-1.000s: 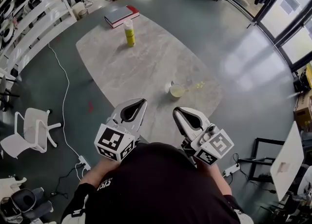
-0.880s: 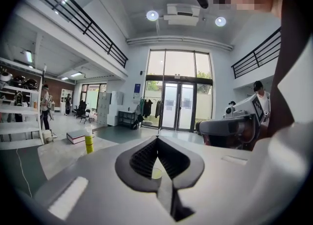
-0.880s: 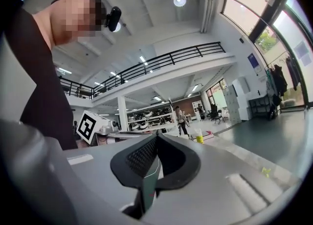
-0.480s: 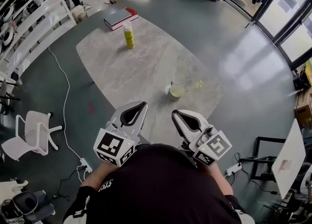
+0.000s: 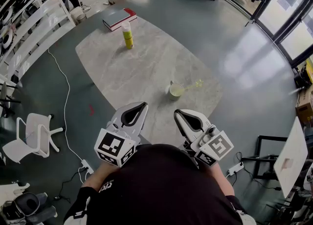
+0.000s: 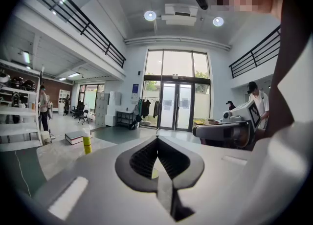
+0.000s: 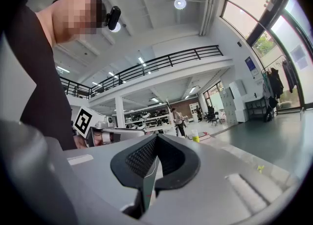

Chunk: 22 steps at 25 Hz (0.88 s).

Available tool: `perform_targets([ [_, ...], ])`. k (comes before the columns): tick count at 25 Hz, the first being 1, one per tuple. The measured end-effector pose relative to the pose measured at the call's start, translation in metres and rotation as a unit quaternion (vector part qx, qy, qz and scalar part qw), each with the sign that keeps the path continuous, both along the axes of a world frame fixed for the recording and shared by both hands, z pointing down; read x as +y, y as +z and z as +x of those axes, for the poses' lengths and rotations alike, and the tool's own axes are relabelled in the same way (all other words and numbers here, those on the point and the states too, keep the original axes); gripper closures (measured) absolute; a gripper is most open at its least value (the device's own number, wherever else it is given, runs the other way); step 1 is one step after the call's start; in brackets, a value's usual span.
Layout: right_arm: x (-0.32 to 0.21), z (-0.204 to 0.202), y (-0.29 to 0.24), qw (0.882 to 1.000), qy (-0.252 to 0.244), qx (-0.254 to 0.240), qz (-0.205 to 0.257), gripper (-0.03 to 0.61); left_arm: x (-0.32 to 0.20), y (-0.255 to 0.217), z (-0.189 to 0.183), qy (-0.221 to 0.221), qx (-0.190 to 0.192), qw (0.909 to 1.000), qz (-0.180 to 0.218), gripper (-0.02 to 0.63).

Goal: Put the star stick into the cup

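A small pale green cup (image 5: pixel 176 91) stands on the marble tabletop (image 5: pixel 146 67) near its right edge. The yellow star stick (image 5: pixel 196 85) lies flat just to the right of the cup; the right gripper view shows the star stick (image 7: pixel 259 168) as a small yellow speck. My left gripper (image 5: pixel 143 105) and right gripper (image 5: pixel 177 113) hang side by side at the table's near edge, short of the cup. Both are shut with nothing between the jaws. A sliver of the cup (image 6: pixel 153 173) shows through the left gripper's (image 6: pixel 157 139) closed jaws. The right gripper's (image 7: pixel 156 136) tips meet.
A yellow bottle (image 5: pixel 127 37) stands at the table's far end, beside a red and white book (image 5: pixel 119 17). On the left are white shelves (image 5: pixel 34 18), a white chair (image 5: pixel 34 131) and a cable (image 5: pixel 66 101) across the floor. Glass doors (image 5: pixel 288 18) are on the right.
Hardly anything: the head view has drifted slightly and both grippers stay where they were, shut and empty.
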State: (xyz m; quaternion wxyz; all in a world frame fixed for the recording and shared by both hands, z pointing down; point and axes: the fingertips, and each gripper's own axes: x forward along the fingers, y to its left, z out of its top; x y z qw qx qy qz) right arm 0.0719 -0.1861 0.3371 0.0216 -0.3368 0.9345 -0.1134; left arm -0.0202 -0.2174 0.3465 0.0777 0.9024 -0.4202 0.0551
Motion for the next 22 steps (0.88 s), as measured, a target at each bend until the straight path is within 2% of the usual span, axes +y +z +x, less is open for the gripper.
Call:
perform_targets([
  [22,0.0,0.02,0.008,1.0,0.017,-0.008,-0.018,0.566,-0.003,0.009,0.025,0.025,0.006,0.9996,-0.012,0.611],
])
